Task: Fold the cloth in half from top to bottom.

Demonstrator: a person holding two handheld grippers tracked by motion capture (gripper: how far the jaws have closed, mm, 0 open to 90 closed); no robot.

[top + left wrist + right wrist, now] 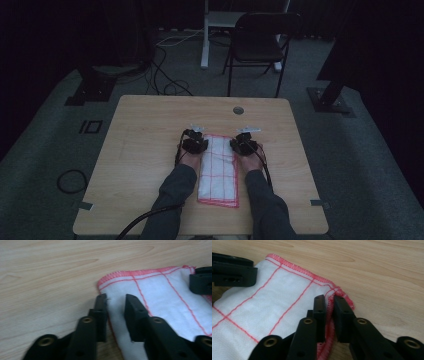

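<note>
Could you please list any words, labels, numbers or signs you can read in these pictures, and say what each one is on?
There are none to read. The white cloth bears only a red grid and red stitched hem, no lettering. The left tongs, the right tongs and the wooden table carry no visible markings.

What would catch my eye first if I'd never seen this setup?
Probably the white cloth with red grid lines, lying folded mid-table in a dim room. A person's two hands each hold a black gripper at its far corners: the left gripper straddles one edge, jaws apart, and the right gripper pinches the red hem at the other.
</note>
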